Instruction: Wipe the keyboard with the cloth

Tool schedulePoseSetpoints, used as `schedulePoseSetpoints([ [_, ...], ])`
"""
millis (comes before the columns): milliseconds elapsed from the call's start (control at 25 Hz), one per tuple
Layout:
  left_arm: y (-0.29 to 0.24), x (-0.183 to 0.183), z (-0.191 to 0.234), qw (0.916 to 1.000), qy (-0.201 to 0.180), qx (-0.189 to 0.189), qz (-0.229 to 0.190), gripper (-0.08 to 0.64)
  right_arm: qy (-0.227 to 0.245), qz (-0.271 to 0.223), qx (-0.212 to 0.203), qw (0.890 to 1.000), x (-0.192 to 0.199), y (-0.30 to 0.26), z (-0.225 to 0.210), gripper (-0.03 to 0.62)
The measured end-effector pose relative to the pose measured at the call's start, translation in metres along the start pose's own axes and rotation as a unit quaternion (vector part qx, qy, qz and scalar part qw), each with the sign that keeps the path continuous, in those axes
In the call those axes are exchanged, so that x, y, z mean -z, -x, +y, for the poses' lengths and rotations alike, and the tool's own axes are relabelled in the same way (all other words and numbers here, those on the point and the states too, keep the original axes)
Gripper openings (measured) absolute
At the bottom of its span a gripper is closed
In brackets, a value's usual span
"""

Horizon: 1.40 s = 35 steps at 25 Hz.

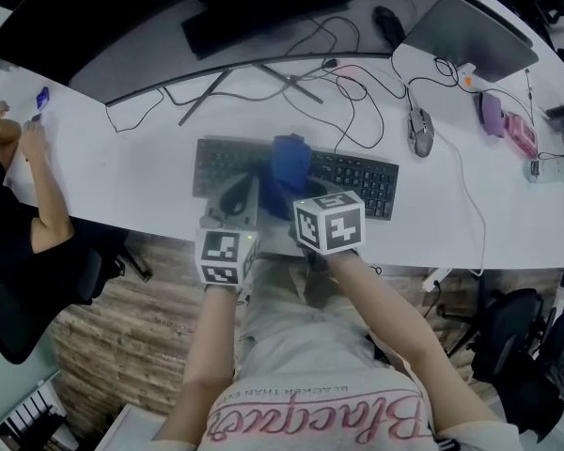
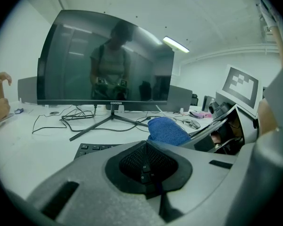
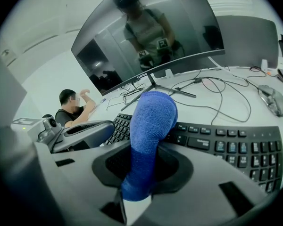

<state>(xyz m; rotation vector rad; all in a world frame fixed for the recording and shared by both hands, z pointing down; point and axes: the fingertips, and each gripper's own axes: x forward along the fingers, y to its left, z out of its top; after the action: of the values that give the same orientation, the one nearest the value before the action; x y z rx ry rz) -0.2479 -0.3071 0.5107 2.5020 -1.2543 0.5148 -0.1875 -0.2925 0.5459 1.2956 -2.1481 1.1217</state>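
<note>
One bunched blue cloth [image 3: 153, 121] clenched in right gripper [image 3: 137, 182], over black keyboard [image 3: 226, 145], left gripper [image 2: 146, 171] fingers closed empty

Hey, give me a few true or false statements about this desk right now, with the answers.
1. The right gripper grips the blue cloth. True.
2. The cloth is over the middle of the keyboard. True.
3. The mouse sits left of the keyboard. False: it lies to the keyboard's right.
4. The monitor shows a bright picture. False: its screen is dark, with only reflections.
</note>
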Motion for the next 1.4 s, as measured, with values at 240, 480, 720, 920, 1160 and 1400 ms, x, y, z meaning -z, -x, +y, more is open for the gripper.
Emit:
schedulePoseSetpoints([
  [240,-0.009,-0.006,-0.019,1.0,-0.003,0.003,0.0,0.006,0.005,0.004,0.008,1.0,0.004,0.015,-0.017,0.097],
  [480,-0.018,-0.009,-0.041,0.9999,-0.012,0.01,0.0,0.006,0.013,0.007,0.019,1.0,0.008,0.032,-0.035,0.097],
  [720,-0.028,-0.011,-0.068,0.9996,-0.016,0.023,0.003,0.006,0.016,0.007,0.031,0.999,0.013,0.049,-0.056,0.097],
  [920,-0.037,-0.014,-0.093,0.9991,-0.025,0.034,0.003,0.006,0.016,0.005,0.041,0.999,0.017,0.065,-0.075,0.097],
  [1160,-0.045,-0.016,-0.117,0.9986,-0.033,0.041,0.004,0.006,0.016,0.005,0.047,0.999,0.022,0.08,-0.092,0.097],
  [1400,-0.052,-0.02,-0.137,0.9982,-0.038,0.045,0.002,0.006,0.023,0.008,0.056,0.998,0.027,0.096,-0.11,0.097],
])
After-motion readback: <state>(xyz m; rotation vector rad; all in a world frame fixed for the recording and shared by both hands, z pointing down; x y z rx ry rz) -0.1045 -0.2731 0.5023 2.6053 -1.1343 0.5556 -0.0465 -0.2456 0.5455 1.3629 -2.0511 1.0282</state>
